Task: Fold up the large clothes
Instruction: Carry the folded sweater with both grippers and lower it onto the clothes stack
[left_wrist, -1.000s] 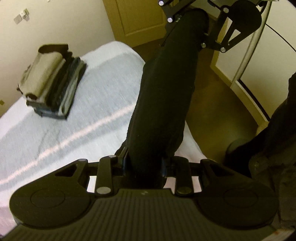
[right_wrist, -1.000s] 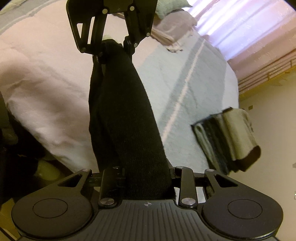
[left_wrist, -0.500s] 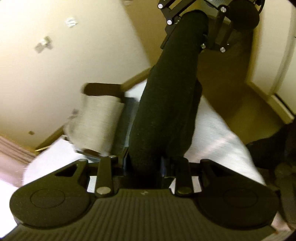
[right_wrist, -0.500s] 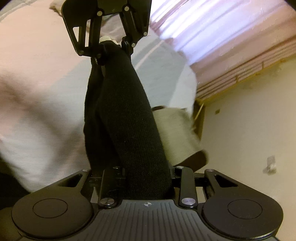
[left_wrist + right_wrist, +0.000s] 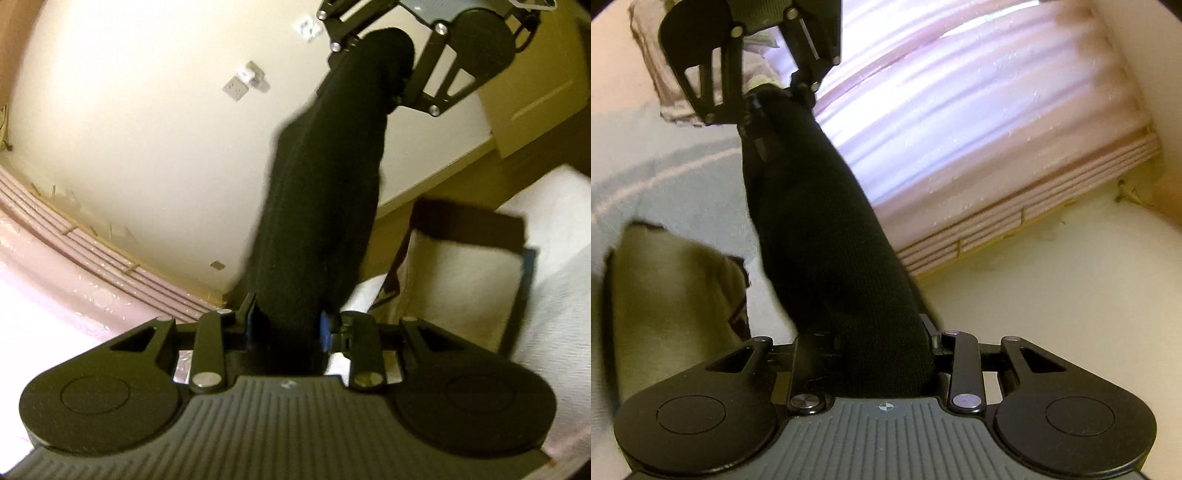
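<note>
A black folded garment [image 5: 321, 206] is stretched like a thick roll between my two grippers. My left gripper [image 5: 286, 325] is shut on its near end in the left wrist view. The right gripper [image 5: 369, 62] clamps the far end at the top of that view. In the right wrist view the same black garment [image 5: 820, 221] runs from my right gripper [image 5: 864, 343], shut on it, up to the left gripper [image 5: 768, 96]. A stack of folded clothes [image 5: 465, 280] with a beige top layer lies on the bed just beside the garment, and it is blurred in the right wrist view [image 5: 672, 295].
The bed [image 5: 554, 314] has a white and pale grey striped cover [image 5: 665, 177]. A cream wall [image 5: 147, 129] with sockets, a pink curtain [image 5: 960, 129] and a wooden door [image 5: 535, 85] surround it. More crumpled clothes [image 5: 661, 81] lie far off on the bed.
Both grippers have swung with the black garment away from the bed's middle toward the wall and curtain. The folded stack now sits close beside the garment. Both grips are unchanged.
</note>
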Demonstrator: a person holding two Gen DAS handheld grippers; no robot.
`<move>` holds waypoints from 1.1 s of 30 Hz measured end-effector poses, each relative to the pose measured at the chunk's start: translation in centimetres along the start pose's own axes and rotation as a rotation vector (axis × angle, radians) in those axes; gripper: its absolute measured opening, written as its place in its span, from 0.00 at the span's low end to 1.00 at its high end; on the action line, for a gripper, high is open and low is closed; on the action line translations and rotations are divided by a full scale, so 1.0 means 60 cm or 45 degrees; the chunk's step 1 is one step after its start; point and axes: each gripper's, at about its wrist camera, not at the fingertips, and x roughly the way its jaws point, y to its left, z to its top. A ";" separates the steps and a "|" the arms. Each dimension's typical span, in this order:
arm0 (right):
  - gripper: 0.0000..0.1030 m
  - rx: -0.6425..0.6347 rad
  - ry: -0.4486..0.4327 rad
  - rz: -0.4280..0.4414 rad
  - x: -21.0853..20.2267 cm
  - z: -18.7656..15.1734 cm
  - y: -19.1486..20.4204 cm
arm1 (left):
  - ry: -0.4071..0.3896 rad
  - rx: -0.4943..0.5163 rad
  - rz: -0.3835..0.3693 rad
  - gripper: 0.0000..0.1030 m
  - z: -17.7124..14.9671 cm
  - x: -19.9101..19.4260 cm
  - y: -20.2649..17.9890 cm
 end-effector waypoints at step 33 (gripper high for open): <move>0.32 0.000 0.168 0.157 0.019 -0.147 0.239 | 0.114 0.037 -0.037 0.30 -0.155 0.074 -0.290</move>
